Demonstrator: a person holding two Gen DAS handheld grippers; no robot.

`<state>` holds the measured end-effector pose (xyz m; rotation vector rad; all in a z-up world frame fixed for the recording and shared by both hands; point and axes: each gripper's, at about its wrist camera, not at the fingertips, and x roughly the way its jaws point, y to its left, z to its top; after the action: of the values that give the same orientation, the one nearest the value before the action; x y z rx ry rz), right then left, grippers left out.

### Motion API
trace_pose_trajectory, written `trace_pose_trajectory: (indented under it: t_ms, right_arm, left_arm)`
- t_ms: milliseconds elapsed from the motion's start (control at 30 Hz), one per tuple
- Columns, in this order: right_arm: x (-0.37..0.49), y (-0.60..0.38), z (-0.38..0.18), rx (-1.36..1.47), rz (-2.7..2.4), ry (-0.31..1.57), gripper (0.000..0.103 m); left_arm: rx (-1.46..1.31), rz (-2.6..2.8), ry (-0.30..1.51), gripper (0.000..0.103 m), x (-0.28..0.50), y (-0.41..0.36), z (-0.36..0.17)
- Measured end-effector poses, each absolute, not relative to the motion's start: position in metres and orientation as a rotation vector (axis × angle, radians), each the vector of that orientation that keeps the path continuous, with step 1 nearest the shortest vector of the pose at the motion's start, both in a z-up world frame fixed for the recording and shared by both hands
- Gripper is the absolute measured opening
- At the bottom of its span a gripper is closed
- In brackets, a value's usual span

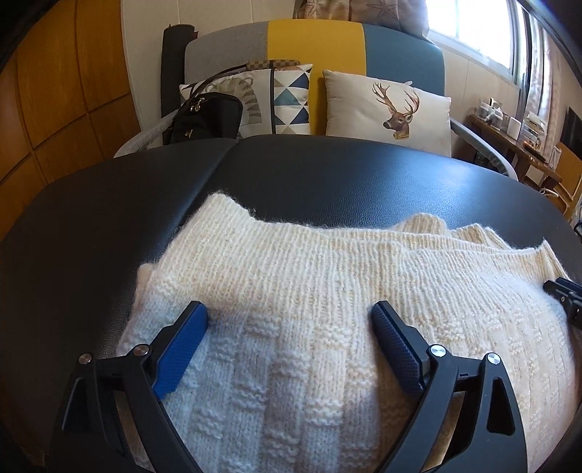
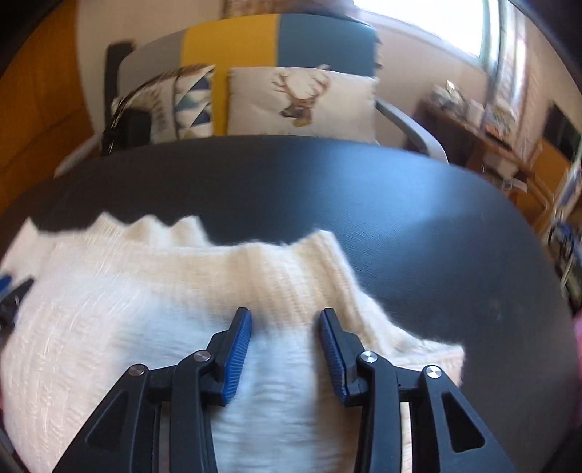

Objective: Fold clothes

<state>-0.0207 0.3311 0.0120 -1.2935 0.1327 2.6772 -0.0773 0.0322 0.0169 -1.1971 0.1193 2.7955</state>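
— Well, what's the room like?

— Wood panelling at nine o'clock, a bright window at one o'clock, and a grey, yellow and blue sofa at twelve, behind a black padded table that fills the middle of both views.

— And the garment?

— A cream knitted sweater lies spread flat on the table's near half. The left gripper is right over it, fingers spread wide and released, the knit showing between the blue pads. The right gripper is over the sweater's right part, its jaws parted more narrowly, nothing clamped between them; that view is blurred.

— Anything else about?

— On the sofa, a deer cushion at twelve o'clock, a triangle-patterned cushion beside it at eleven, and a black handbag further left. A cluttered wooden side table stands at two o'clock. The right gripper's tip pokes into the left view at three o'clock, touching the knit's edge.

— Any obstruction?

— Only the sweater's own rumpled far edge.
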Motion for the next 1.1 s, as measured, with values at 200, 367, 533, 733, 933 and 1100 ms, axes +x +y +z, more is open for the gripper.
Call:
trace_pose_trajectory:
  t_ms: [200,367,533,733,933,1100]
  right_arm:
    - [-0.02,0.329,0.008,-1.268,2.628,0.022,0.038]
    - [0.0,0.342,0.024,-1.235,2.713,0.234,0.038]
    - [0.036,0.332,0.028,-1.2,2.795,0.211,0.039]
    - [0.05,0.339,0.019,-1.183,2.737,0.158,0.04]
    - [0.058,0.371,0.009,-1.156,2.682,0.269,0.044]
    - [0.062,0.395,0.028,-1.113,2.741,0.519,0.044]
  left_arm:
    - [-1.195,2.79,0.114,0.093,-0.078,0.031,0.017]
    - [-1.195,2.791,0.118,0.093,-0.078,0.031,0.016]
    - [-1.195,2.791,0.12,0.094,-0.078,0.032,0.016]
    - [-1.191,2.784,0.109,0.094,-0.078,0.03,0.016]
    - [-1.19,2.784,0.118,0.094,-0.078,0.03,0.016]
    - [-1.19,2.786,0.123,0.094,-0.078,0.03,0.016]
